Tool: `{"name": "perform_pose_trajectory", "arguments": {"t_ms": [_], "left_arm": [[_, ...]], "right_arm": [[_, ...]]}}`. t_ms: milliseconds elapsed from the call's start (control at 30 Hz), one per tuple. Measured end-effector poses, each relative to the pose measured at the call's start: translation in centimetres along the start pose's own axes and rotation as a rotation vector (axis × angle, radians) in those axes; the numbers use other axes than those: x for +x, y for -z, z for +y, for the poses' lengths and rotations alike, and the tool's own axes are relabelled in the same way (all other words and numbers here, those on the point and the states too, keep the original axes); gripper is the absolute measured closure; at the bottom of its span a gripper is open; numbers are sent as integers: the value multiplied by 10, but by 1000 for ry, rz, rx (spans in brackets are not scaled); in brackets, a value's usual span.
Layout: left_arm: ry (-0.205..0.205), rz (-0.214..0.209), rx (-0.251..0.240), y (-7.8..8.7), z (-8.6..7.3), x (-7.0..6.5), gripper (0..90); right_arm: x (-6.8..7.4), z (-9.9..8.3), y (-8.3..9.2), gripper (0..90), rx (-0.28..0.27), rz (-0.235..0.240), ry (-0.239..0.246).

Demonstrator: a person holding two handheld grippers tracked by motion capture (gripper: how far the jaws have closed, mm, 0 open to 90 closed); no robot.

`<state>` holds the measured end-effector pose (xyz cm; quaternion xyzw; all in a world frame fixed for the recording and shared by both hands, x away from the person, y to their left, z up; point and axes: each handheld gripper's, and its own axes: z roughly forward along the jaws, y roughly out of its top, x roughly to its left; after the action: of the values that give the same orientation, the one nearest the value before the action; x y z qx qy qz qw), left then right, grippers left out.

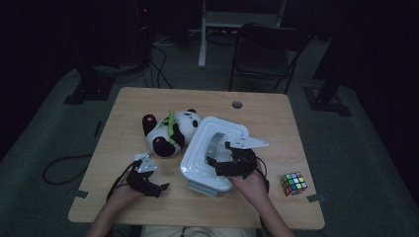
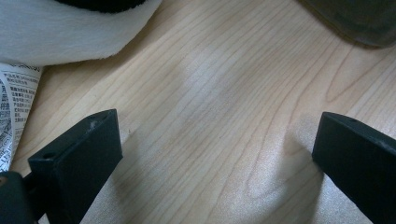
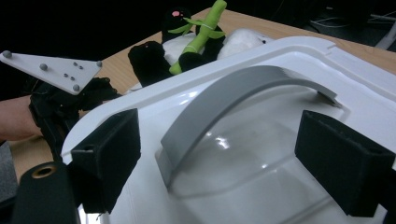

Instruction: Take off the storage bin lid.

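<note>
One white box lid [image 1: 213,150] is seen on the wooden table [image 1: 276,123], resting on top of a grey container [image 1: 203,187] whose corner shows at its near end. The lid's long axis runs from the near edge of the table away toward the far right in the high view, so that its far end points at the round cable hole [image 1: 237,104]. One grey arched handle [image 3: 224,109] is carried along the middle of the lid, following the same axis.

The right gripper [image 1: 220,160] is held over the near half of the lid, its jaws set wide apart on either side of the handle in the right gripper view, with nothing seen pressed between them. The left gripper [image 1: 160,187] is held low over bare wood near the front left of the table, jaws likewise spread wide and holding nothing.

One plush panda [image 1: 168,131], with one green bamboo stalk [image 3: 203,35] across its body, lies just left of the lid. One colour cube [image 1: 293,183] stands well apart at the right edge. One printed label [image 2: 14,107] is seen beside the plush in the left gripper view.
</note>
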<state>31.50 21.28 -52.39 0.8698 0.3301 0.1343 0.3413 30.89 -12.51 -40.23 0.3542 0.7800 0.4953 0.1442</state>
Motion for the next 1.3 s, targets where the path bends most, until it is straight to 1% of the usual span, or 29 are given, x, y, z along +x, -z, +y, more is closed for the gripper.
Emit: {"name": "perform_pose_trajectory", "arguments": {"t_ms": [100, 133, 167, 200, 233, 267, 300, 333, 367, 400, 467, 500, 600, 633, 700, 733, 767, 800, 833, 867, 900, 933, 967, 1000, 1133, 1267, 1300], "left_arm": [[-2, -2, 0, 0, 0, 0, 21], [-1, -2, 0, 0, 0, 0, 21], [-2, -2, 0, 0, 0, 0, 21], [-2, -2, 0, 0, 0, 0, 21], [-2, -2, 0, 0, 0, 0, 21], [-2, -2, 0, 0, 0, 0, 21], [-3, -2, 0, 0, 0, 0, 21], [-2, -2, -1, 0, 0, 0, 21], [-1, -2, -1, 0, 0, 0, 21], [-2, -2, -1, 0, 0, 0, 21], [-4, -3, 1, 0, 0, 0, 21], [-4, -3, 1, 0, 0, 0, 21], [-4, -2, 1, 0, 0, 0, 21], [-4, -2, 1, 0, 0, 0, 21], [-4, -2, 1, 0, 0, 0, 21], [-4, -2, 1, 0, 0, 0, 21], [-4, -2, 1, 0, 0, 0, 21], [-4, -2, 1, 0, 0, 0, 21], [-4, -2, 1, 0, 0, 0, 21], [-4, -2, 1, 0, 0, 0, 21], [-4, -2, 1, 0, 0, 0, 21], [-5, -2, 2, 0, 0, 0, 21], [-5, -2, 2, 0, 0, 0, 21], [-5, -2, 2, 0, 0, 0, 21], [-5, -2, 2, 0, 0, 0, 21], [-6, -2, 1, 0, 0, 0, 21], [-6, -2, 1, 0, 0, 0, 21]], "right_arm": [[2, 2, -1, 225, -4, 5, 18], [2, 2, -1, 225, -4, 5, 18], [2, 3, -1, 225, -6, 2, 28], [3, 4, -2, 203, -6, -3, 28], [4, 4, -3, 209, -9, -12, 28], [4, 3, -4, 245, -6, -9, 35], [4, 3, -4, 245, -6, -9, 35], [3, 3, -5, 306, 11, 13, 37], [2, 4, -7, 295, 39, 37, 24], [2, 4, -9, 307, 46, 57, 12], [2, 3, -10, 315, 49, 59, 18], [8, 1, -13, 324, 61, 40, 52], [10, 1, -16, 342, 80, 36, 75], [11, 0, -17, 342, 86, 28, 85], [12, 0, -17, 384, 88, 24, 102], [12, 0, -17, 384, 88, 24, 102], [12, 0, -17, 420, 86, 40, 106], [12, 0, -17, 420, 86, 40, 106], [13, -1, -18, 458, 79, 53, 110], [13, -1, -18, 465, 76, 55, 114], [14, -1, -18, 503, 74, 62, 118], [13, -1, -18, 510, 76, 72, 120], [13, -1, -18, 510, 76, 72, 120], [12, -1, -18, 596, 74, 71, 108], [14, -3, -18, 600, 68, 48, 126], [15, -1, -19, 619, 77, 49, 132], [15, 0, -19, 628, 80, 54, 127]]}}
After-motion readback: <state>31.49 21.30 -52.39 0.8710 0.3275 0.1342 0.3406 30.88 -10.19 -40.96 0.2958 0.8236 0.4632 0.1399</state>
